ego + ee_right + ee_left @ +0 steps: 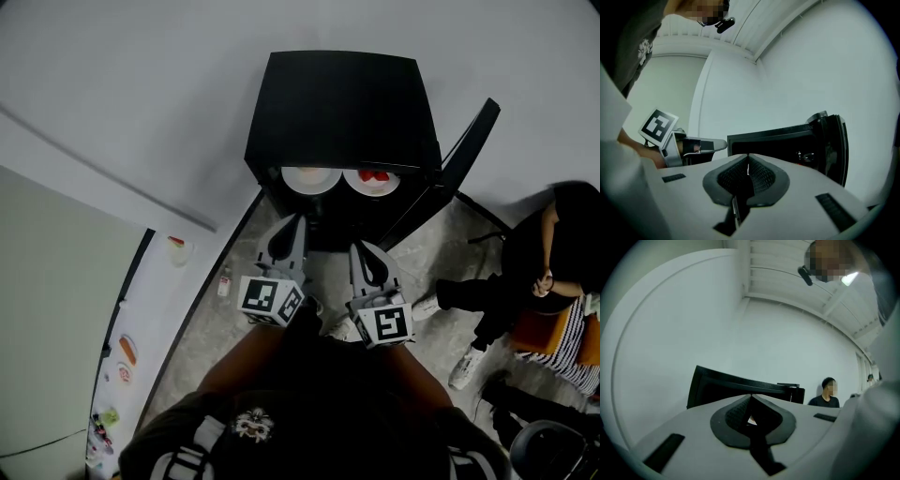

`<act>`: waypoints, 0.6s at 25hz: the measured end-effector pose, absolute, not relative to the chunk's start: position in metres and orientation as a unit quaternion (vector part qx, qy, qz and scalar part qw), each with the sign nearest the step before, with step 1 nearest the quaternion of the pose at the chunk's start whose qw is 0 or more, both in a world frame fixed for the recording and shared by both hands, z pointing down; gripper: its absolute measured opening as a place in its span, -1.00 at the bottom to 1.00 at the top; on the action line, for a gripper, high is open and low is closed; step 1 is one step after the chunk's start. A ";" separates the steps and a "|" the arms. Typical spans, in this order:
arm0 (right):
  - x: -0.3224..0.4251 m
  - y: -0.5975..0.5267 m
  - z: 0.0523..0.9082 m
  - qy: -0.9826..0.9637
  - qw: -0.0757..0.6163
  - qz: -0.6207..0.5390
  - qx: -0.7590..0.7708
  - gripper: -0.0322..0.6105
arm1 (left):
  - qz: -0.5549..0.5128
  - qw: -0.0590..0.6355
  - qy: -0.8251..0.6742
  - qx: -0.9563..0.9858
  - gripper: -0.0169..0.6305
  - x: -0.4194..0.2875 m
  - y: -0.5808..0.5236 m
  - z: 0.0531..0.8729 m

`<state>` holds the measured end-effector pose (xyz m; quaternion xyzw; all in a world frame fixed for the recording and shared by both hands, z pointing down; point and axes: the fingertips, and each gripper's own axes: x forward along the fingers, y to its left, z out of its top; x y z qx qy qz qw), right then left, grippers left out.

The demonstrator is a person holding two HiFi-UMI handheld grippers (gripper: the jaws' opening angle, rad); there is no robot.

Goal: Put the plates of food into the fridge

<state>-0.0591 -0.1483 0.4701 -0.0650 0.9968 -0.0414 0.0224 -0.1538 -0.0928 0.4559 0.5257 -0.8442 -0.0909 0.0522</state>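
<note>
With the pale plate (pixel 310 178) and the plate with red food (pixel 372 180) side by side inside the fridge (pixel 342 103) straight ahead, and my left gripper (pixel 294 225) and right gripper (pixel 361 253) both clenched on nothing, the open door (pixel 464 155) juts out to the right, nearer my right gripper.

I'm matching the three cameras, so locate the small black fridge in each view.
Head view: small black fridge at top centre, seen from above.
Left gripper view: fridge low, left of centre.
Right gripper view: fridge from centre to right.
Shared landmark: plain white wall behind it.
</note>
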 end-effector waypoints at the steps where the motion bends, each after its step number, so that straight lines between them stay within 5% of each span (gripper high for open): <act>1: -0.059 -0.145 0.465 0.997 0.030 -0.042 -0.065 -0.82 | -0.071 0.040 -0.841 0.535 -0.88 -0.146 -0.091 0.453; 15: -0.043 -0.118 0.433 0.995 0.051 0.004 -0.085 -0.82 | 0.026 -0.031 -0.788 0.614 -0.88 -0.076 -0.055 0.437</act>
